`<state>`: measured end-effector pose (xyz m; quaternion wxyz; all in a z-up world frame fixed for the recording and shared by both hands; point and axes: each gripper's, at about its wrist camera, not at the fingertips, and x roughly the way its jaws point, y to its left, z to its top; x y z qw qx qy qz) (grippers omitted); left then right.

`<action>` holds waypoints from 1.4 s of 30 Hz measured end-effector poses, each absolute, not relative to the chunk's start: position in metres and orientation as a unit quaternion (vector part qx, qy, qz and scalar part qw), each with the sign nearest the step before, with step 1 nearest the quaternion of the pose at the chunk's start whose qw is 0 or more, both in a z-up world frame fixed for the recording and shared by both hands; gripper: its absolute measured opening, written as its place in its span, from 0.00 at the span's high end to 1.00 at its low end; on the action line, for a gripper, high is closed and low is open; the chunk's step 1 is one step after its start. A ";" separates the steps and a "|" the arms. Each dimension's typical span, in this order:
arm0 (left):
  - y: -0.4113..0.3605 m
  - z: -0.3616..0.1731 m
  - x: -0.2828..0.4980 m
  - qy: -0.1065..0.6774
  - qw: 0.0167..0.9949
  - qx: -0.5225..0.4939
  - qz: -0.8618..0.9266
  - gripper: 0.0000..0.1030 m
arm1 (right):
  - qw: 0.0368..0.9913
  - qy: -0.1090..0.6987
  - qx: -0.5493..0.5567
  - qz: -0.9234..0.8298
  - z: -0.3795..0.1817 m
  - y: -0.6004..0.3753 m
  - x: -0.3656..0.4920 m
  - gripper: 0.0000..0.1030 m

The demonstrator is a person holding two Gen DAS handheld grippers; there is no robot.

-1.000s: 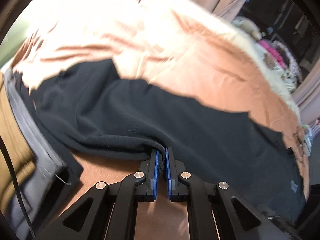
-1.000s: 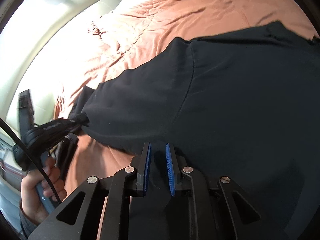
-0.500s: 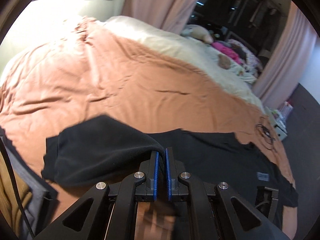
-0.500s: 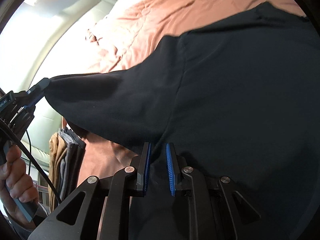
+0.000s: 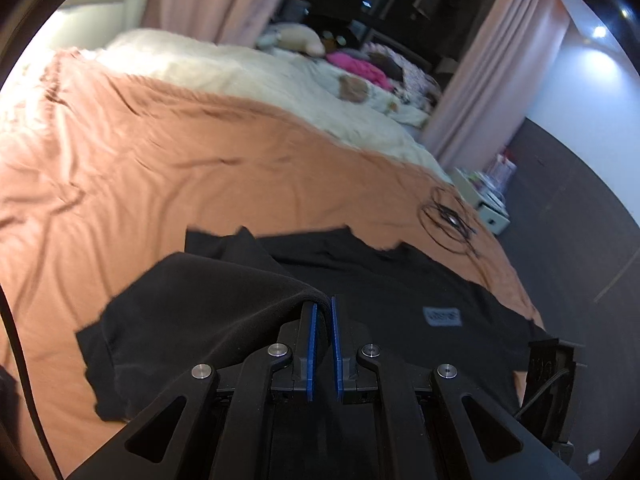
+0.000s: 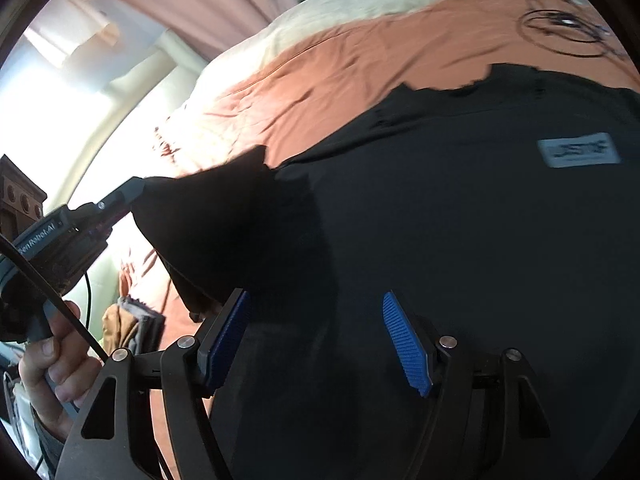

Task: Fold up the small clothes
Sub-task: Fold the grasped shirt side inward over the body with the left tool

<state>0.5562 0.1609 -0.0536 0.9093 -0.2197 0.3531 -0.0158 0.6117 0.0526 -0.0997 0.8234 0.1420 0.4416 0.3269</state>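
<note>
A black T-shirt point(image 5: 392, 292) lies spread on the orange bedspread point(image 5: 168, 176), its grey neck label point(image 5: 440, 316) showing. My left gripper point(image 5: 323, 312) is shut on the shirt's sleeve side and holds that fold lifted over the shirt body. In the right wrist view the same shirt point(image 6: 460, 248) fills the frame, and the left gripper point(image 6: 132, 190) shows at the left, pinching a raised black corner. My right gripper point(image 6: 316, 336) is open, its blue pads wide apart just over the shirt, holding nothing.
A coiled black cable point(image 5: 448, 216) lies on the bedspread beyond the shirt. A cream blanket point(image 5: 260, 80) with soft toys covers the far end of the bed. Folded brown and grey clothes point(image 6: 128, 324) lie at the bed's left edge. Pink curtains hang behind.
My left gripper has lifted the sleeve side and carried it over the shirt body. My right gripper has let go and opened wide.
</note>
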 end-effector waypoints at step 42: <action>0.278 -0.174 0.500 0.473 0.830 -0.261 0.139 0.88 | 0.818 0.469 0.123 0.309 -0.159 0.149 0.670 0.40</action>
